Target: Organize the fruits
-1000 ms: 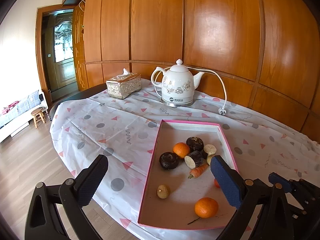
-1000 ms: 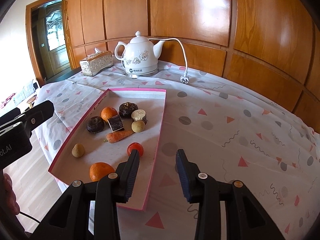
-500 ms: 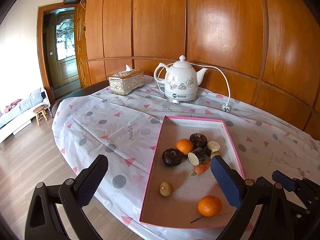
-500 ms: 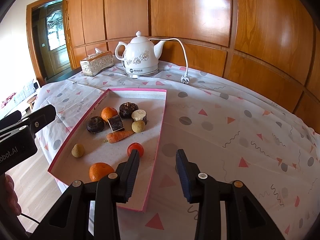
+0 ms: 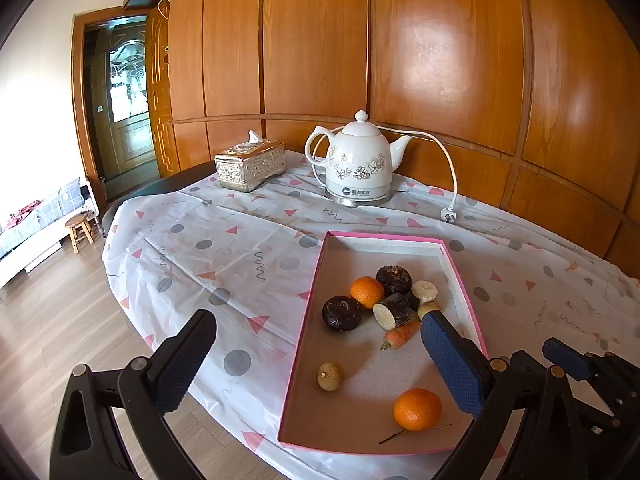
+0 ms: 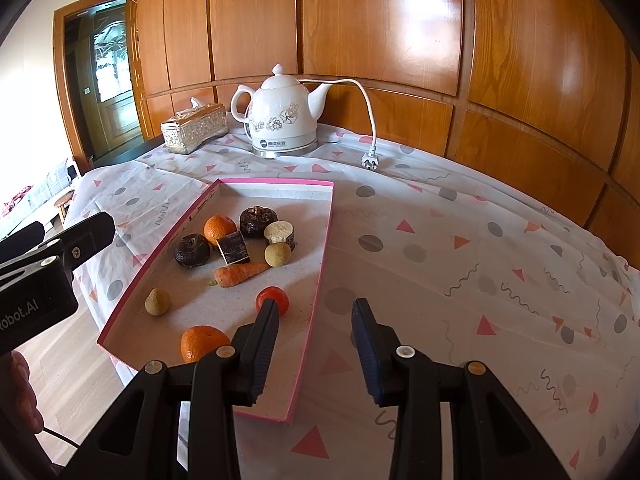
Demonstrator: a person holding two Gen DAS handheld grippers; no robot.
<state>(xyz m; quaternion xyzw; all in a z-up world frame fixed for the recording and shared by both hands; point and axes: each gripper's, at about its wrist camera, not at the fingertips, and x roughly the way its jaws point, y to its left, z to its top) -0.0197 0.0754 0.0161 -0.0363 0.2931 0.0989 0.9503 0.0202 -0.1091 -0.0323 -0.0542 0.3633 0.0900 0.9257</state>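
A pink-rimmed tray [image 5: 309,304] [image 6: 322,248] lies on the patterned tablecloth. It holds two oranges [image 5: 417,409] [image 6: 219,229], dark round pieces [image 5: 342,313] [image 6: 191,249], a carrot [image 6: 239,274], a small red fruit [image 6: 275,298] and small tan fruits [image 5: 330,376] [image 6: 157,301]. My left gripper [image 5: 318,364] is open wide and empty, above the tray's near left corner. My right gripper [image 6: 314,342] is open and empty, over the tray's near right rim.
A white floral kettle [image 5: 359,162] [image 6: 283,114] with a loose cord and plug [image 6: 370,160] stands at the back. A silver tissue box [image 5: 250,164] [image 6: 194,128] sits to its left. Wood panelling is behind. The table edge and wooden floor [image 5: 48,320] lie left.
The left gripper has drifted slightly back and left, so the tray sits further right in its view. The right gripper has hardly moved. Both stay open.
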